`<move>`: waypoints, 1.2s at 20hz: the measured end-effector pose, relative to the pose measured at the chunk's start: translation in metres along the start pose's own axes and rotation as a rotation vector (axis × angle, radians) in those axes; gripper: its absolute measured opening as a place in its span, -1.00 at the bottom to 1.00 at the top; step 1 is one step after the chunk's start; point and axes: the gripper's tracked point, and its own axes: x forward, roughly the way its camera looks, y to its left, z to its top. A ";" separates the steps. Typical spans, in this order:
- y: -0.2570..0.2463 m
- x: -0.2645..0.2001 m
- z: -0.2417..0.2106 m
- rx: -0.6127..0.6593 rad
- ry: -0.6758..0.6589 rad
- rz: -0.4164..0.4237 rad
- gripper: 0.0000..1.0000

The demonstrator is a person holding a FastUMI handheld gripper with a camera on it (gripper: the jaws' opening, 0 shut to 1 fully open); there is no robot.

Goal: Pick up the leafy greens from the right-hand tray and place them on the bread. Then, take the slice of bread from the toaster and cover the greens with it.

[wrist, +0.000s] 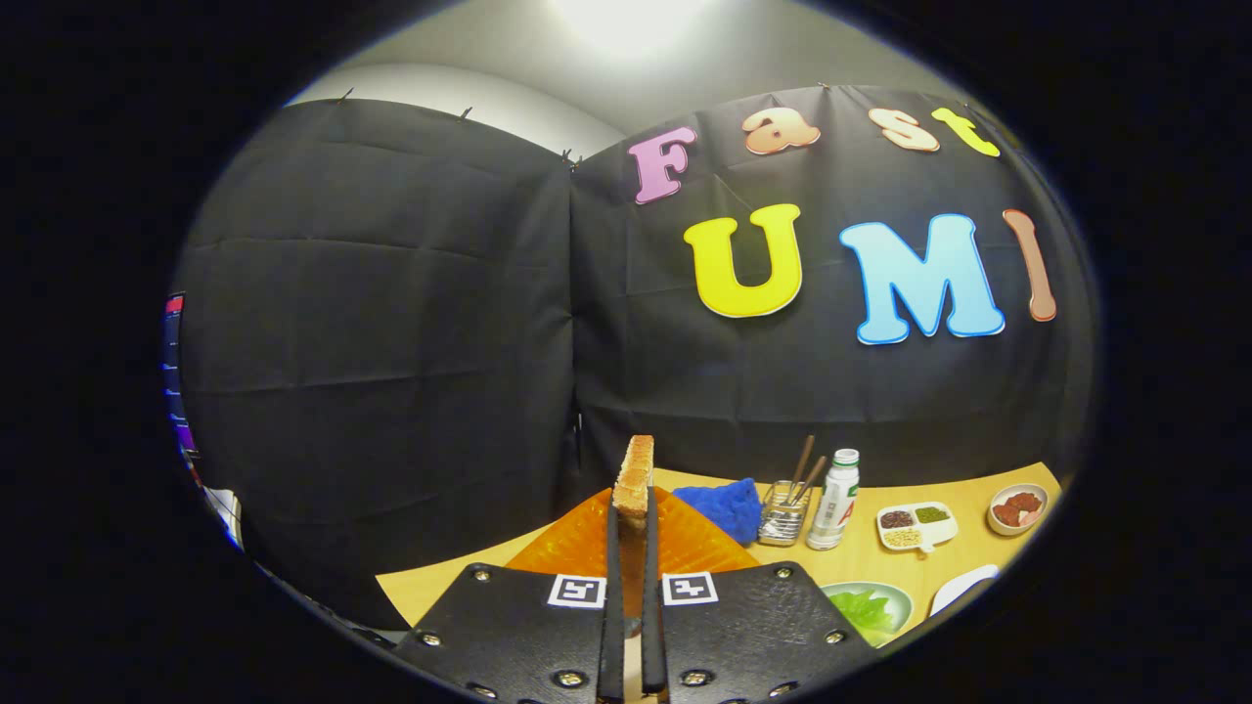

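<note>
My gripper is shut on a slice of toasted bread, which stands on edge between the two fingers and sticks up past their tips. It is held well above the wooden table. Leafy greens lie in a pale green dish to the right of the fingers, low on the table.
An orange mat lies beneath the fingers, a blue cloth just beyond it. Farther right stand a glass holding chopsticks, a white bottle, a divided dish of beans, a small bowl and a white plate edge.
</note>
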 end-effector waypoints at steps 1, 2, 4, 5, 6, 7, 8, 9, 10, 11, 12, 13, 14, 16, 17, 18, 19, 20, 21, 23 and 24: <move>-0.009 -0.006 0.001 -0.004 -0.006 -0.016 -0.86; -0.019 -0.009 0.000 -0.015 -0.006 -0.035 -0.86; -0.035 -0.013 -0.006 -0.021 0.006 -0.060 -0.86; -0.041 -0.014 -0.010 -0.020 0.015 -0.068 -0.86; -0.049 -0.017 -0.013 -0.015 0.022 -0.076 -0.86; -0.057 -0.019 -0.018 -0.013 0.028 -0.089 -0.86; -0.064 -0.022 -0.022 -0.011 0.033 -0.102 -0.86; -0.072 -0.024 -0.029 -0.011 0.041 -0.117 -0.86; -0.079 -0.025 -0.035 -0.015 0.050 -0.133 -0.86; -0.088 -0.026 -0.043 -0.019 0.062 -0.148 -0.86; -0.094 -0.027 -0.049 -0.012 0.073 -0.159 -0.86; -0.099 -0.030 -0.056 -0.008 0.082 -0.168 -0.86; -0.105 -0.032 -0.061 -0.002 0.089 -0.182 -0.86; -0.116 -0.031 -0.069 0.017 0.102 -0.201 -0.86; -0.121 -0.033 -0.072 0.021 0.105 -0.209 -0.86; -0.124 -0.034 -0.075 0.028 0.107 -0.213 -0.86; -0.127 -0.034 -0.077 0.032 0.107 -0.216 -0.86; -0.129 -0.034 -0.079 0.027 0.106 -0.219 -0.86; -0.132 -0.033 -0.082 0.025 0.107 -0.224 -0.86; -0.136 -0.031 -0.087 0.025 0.110 -0.228 -0.86; -0.137 -0.031 -0.090 0.027 0.116 -0.229 -0.86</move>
